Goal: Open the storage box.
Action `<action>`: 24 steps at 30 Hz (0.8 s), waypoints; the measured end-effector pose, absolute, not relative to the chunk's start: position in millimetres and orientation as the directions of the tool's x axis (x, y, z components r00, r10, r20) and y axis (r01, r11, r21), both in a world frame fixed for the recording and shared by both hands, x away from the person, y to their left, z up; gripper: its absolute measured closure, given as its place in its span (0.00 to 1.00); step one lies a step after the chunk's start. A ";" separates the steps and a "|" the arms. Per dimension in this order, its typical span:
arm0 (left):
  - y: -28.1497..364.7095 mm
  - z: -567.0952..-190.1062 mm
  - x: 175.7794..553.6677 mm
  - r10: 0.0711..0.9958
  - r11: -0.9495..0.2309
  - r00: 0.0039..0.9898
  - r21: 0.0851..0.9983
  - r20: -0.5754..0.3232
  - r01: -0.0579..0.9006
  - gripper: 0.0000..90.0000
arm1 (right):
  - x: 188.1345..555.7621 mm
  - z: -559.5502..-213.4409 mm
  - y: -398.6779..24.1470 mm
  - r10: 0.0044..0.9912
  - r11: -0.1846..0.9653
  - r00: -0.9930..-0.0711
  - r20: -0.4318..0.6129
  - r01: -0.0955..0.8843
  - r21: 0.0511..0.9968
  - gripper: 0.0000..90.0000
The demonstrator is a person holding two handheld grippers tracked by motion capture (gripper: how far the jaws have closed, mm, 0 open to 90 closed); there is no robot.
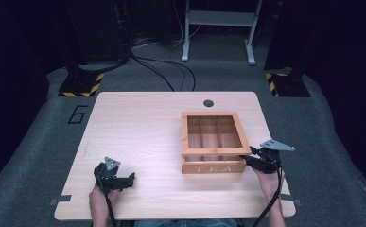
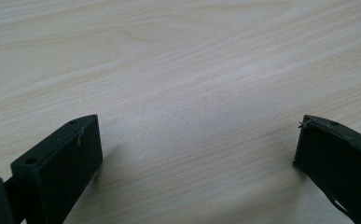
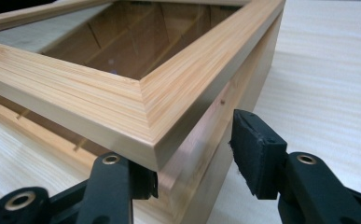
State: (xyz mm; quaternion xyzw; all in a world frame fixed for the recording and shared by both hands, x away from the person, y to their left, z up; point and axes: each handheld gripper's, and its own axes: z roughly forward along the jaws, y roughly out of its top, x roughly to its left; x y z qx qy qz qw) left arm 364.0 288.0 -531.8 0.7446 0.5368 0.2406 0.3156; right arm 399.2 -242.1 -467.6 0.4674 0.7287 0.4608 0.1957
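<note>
step: lifting lid [image 3: 136,100] of tea box [image 1: 213,166] | right tool [image 3: 192,154]: gaping, straddling lid corner, gripping nothing | left tool [image 2: 197,154]: gaping, empty, resting on counter [image 2: 178,60] | advice: raising slowly, steadying base

Right gripper [image 3: 194,154] is at the corner of the wooden tea box [image 3: 225,116], lid [image 3: 136,98] slightly raised. One jaw sits tucked under the lid at 7 o'clock, the other off the box's side at 5 o'clock.

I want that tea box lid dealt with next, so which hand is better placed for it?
Probably the right: the right gripper has its fingers at the lid's front corner on the tea box. The left gripper rests apart.
</note>
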 end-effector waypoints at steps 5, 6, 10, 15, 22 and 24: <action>287.9 -531.8 363.8 0.951 -0.225 0.308 0.728 0.020 0.647 0.00 | 395.4 -475.1 -241.3 0.868 0.124 -0.469 0.162 0.521 0.845 0.57; 288.0 -531.7 363.8 0.951 -0.226 0.309 0.728 0.020 0.647 0.00 | 394.5 -475.5 -241.1 0.871 0.116 -0.463 0.167 0.523 0.844 0.57; 287.9 -531.7 363.7 0.951 -0.226 0.308 0.728 0.021 0.647 0.01 | 391.6 -476.4 -243.0 0.869 0.117 -0.465 0.170 0.526 0.842 0.56; 287.9 -531.7 363.8 0.951 -0.226 0.308 0.728 0.021 0.647 0.00 | 385.9 -475.4 -247.8 0.867 0.095 -0.460 0.192 0.531 0.842 0.55; 287.8 -531.7 363.7 0.951 -0.227 0.309 0.728 0.021 0.647 0.01 | 379.5 -474.3 -252.1 0.864 0.085 -0.459 0.207 0.539 0.838 0.53; 288.2 -531.5 363.7 0.949 -0.233 0.313 0.725 0.025 0.648 0.00 | 377.3 -474.3 -253.6 0.862 0.086 -0.461 0.211 0.543 0.835 0.53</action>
